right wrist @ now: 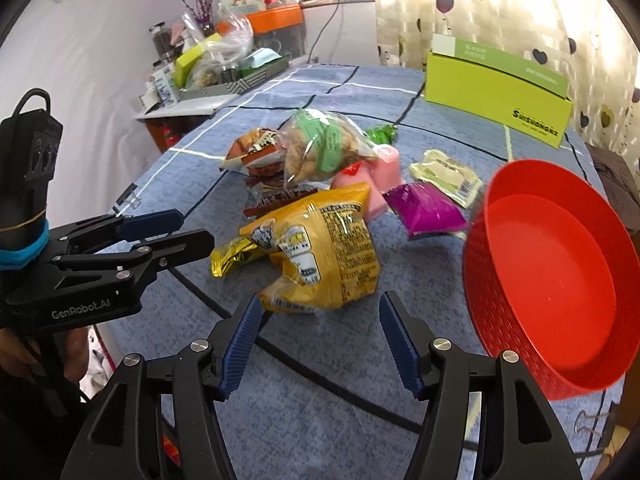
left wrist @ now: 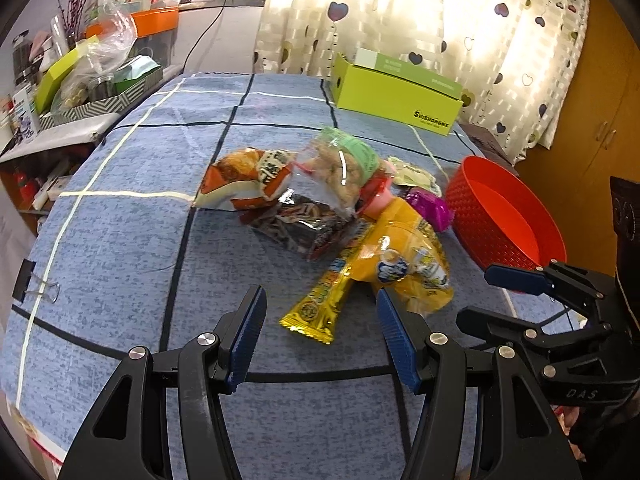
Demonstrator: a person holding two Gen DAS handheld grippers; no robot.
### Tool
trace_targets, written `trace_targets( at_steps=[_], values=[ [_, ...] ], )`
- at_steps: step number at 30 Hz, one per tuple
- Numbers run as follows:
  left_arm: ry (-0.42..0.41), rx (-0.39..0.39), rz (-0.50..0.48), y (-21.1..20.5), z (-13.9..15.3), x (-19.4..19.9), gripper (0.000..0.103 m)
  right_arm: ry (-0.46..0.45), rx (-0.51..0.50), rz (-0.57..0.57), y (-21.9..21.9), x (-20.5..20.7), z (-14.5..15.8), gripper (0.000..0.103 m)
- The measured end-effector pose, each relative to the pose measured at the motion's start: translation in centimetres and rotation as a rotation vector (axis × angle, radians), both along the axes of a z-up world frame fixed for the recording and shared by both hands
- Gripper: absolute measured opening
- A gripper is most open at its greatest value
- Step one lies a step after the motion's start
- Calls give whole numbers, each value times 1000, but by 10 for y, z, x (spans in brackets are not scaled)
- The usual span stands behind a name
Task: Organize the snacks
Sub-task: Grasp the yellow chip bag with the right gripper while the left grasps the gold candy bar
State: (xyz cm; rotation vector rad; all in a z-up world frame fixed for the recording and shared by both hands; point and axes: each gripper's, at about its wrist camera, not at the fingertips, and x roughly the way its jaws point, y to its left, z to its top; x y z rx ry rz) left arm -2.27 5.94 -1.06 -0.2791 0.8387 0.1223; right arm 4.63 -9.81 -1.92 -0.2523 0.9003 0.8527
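Both grippers' fingers spread, empty; gold snack stick (left wrist: 320,304) lies lengthwise toward left gripper (left wrist: 320,332).

A table is covered by a blue checked cloth (left wrist: 120,240). On it are laid a heap of snack packets (left wrist: 320,208), a red basket (left wrist: 504,216) and a green cardboard box (left wrist: 396,96).

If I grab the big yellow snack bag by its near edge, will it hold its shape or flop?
The yellow snack bag looks puffed and crinkled, so probably light and likely to sag. Its glossy film may slip. The gold stick pack lies against it and may shift.
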Motion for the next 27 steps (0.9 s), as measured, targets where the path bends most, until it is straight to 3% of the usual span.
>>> trace_targets(
  at_steps=[23,27],
  values=[
    [34,-52,-30,19,-20,11,59,86,-28,66,41,51,-28,67],
    [35,-59,-50,18,-22,14,59,71,-23,48,40,48,-26,61]
  ],
)
